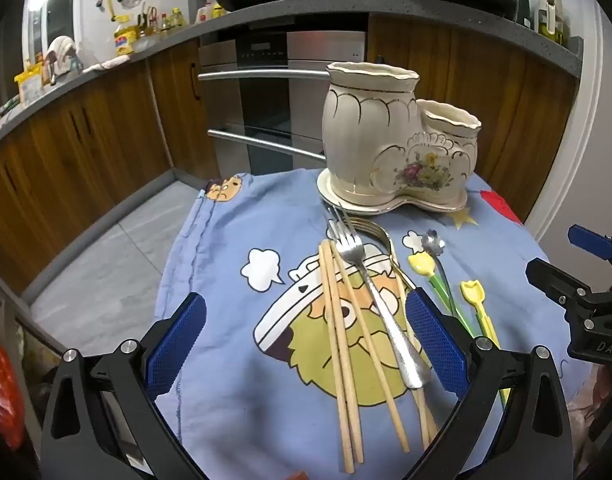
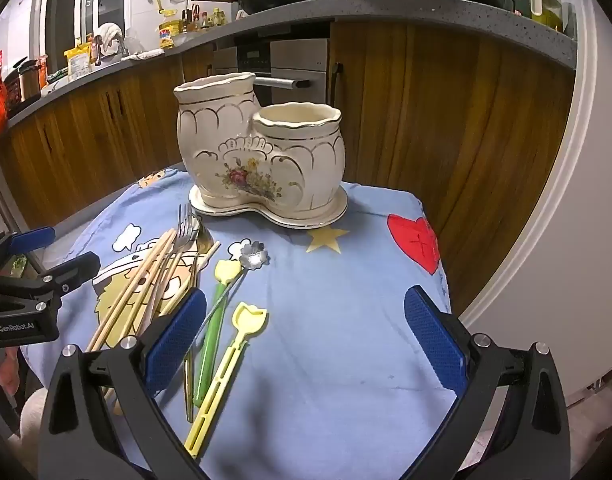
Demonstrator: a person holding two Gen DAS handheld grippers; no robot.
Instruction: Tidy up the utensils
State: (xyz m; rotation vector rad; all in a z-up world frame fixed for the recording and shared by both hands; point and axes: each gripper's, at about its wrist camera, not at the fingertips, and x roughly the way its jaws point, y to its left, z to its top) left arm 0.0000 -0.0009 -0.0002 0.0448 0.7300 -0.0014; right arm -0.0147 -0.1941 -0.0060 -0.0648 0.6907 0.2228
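Observation:
A cream ceramic double-pot utensil holder [image 1: 389, 144] [image 2: 258, 152] stands at the far side of a small table under a blue cartoon cloth [image 1: 234, 360] [image 2: 345, 340]. Wooden chopsticks [image 1: 337, 340] [image 2: 138, 292], a silver fork [image 1: 377, 296] [image 2: 184, 224] and a gold spoon [image 1: 375, 230] lie in a pile. A flower-headed spoon [image 2: 254, 258], a green-handled tulip utensil [image 2: 214, 320] and a yellow one [image 2: 226, 360] lie beside them. My left gripper [image 1: 306, 340] is open above the pile. My right gripper [image 2: 306, 340] is open above the cloth, empty.
Wooden kitchen cabinets [image 2: 425, 100], an oven [image 1: 282, 92] and a grey counter [image 1: 345, 4] with pans and bottles stand behind the table. A grey tiled floor [image 1: 106, 260] lies to the left. The right gripper shows at the right edge of the left wrist view [image 1: 585, 292].

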